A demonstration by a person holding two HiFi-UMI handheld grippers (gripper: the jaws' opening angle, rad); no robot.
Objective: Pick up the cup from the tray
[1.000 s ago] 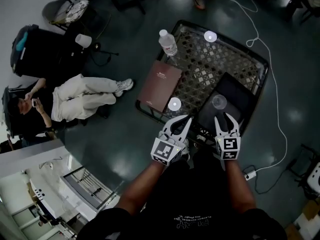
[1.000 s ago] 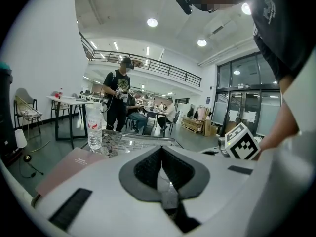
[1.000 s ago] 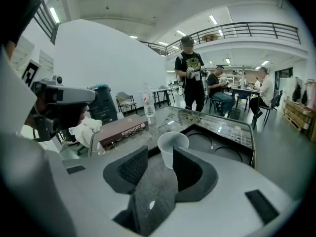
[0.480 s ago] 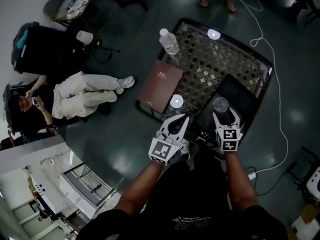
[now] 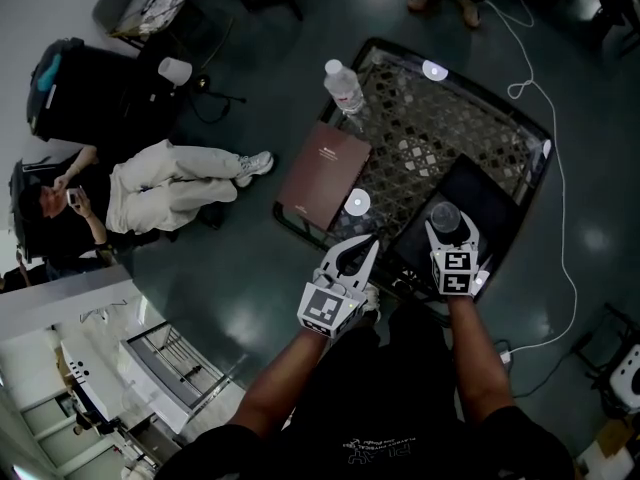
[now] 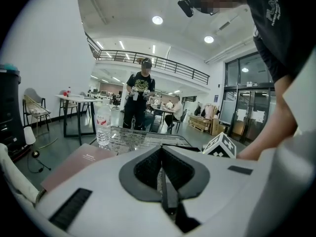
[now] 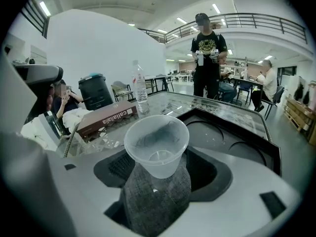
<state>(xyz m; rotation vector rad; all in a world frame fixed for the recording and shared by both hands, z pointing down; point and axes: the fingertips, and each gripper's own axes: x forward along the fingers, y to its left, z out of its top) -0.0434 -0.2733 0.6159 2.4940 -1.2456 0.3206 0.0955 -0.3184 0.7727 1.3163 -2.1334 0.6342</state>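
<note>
Cup (image 7: 156, 142) sits between just-opened right fingers (image 7: 247, 181) (upright).

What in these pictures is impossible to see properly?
- Where the cup meets the tray: a grey textured patch covers it in the right gripper view. In the head view the right gripper, whose jaws have just been opening with the cup between them, covers it.
- Bottle label: too small, head view.
- Table, near part: blocked by the left gripper body, left gripper view.
</note>
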